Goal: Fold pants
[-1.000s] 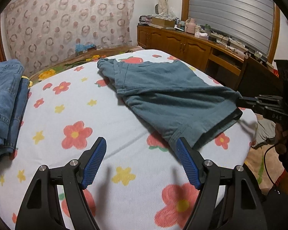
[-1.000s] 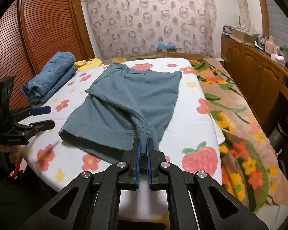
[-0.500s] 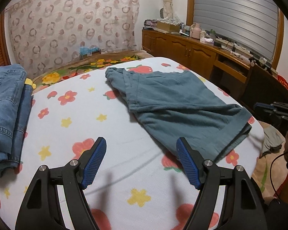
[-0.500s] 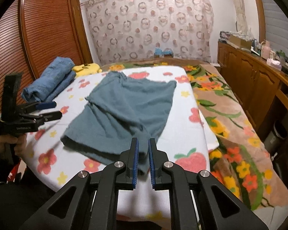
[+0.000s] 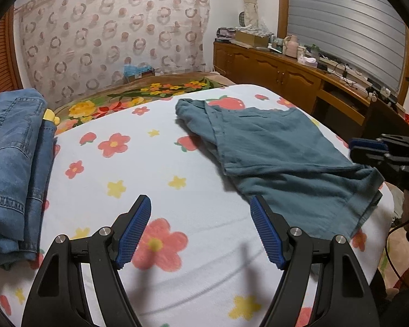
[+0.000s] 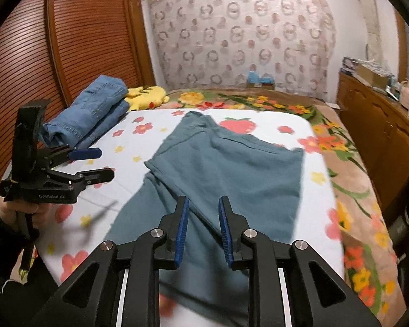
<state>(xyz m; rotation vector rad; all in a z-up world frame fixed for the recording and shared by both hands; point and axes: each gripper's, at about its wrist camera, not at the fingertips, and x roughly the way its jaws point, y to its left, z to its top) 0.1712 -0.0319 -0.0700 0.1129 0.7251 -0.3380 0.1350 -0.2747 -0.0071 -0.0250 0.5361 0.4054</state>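
The teal pants are laid on the flowered white sheet that covers the bed, towards its right side in the left wrist view; the waist end is turned towards the patterned curtain at the far wall, and the leg ends are spread near the close edge of the bed; one layer of the cloth is seen folded over another, with a long crease running along the middle.

The left gripper is held above the sheet with its jaws set wide apart; nothing is seen between its blue pads, and only a pink printed flower lies beneath them; its right pad is seen just beside the nearest leg edge of the pants, though contact cannot be confirmed. In the right wrist view the same gripper is gripped by a hand at the left side of the bed.

The right gripper is held over the near end of the pants; its jaws are narrow but opening, and the cloth is seen below the gap, not pinched by the pads.

A stack of folded blue jeans is placed at the far left corner of the bed, well apart from the pants, with a yellow cloth just beside it; a wooden cabinet is set along the right wall.
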